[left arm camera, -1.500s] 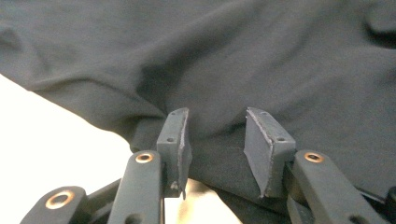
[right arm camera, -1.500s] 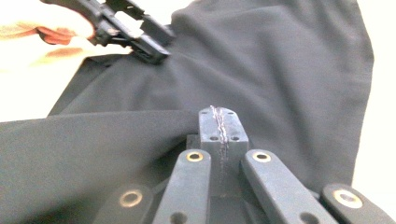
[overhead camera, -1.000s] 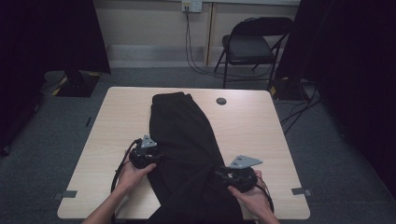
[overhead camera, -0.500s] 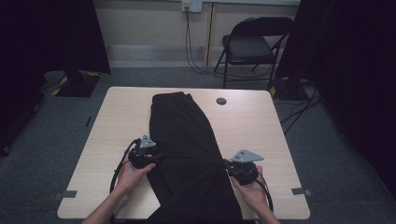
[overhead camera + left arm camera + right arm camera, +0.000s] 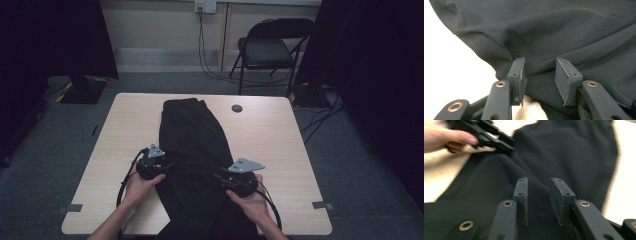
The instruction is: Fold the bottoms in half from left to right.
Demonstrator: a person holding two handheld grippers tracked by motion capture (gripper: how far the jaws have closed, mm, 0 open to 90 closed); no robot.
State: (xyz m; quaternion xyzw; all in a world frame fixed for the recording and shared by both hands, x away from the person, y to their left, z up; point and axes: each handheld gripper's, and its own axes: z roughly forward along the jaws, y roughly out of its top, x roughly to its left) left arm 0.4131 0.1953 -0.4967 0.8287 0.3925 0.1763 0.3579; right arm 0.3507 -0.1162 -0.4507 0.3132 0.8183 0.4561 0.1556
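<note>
Here, a black garment (image 5: 192, 145) lies lengthwise down the middle of a pale wooden table (image 5: 280, 145), its lower end reaching the bottom edge of the frame. The left gripper (image 5: 167, 166) sits at the garment's left edge, lower left of centre; its jaws have just opened a little and stand apart, with a fold of cloth lying loosely between them. The right gripper (image 5: 220, 176), lower right of centre, has just reopened its jaws above the cloth, gripping nothing.
</note>
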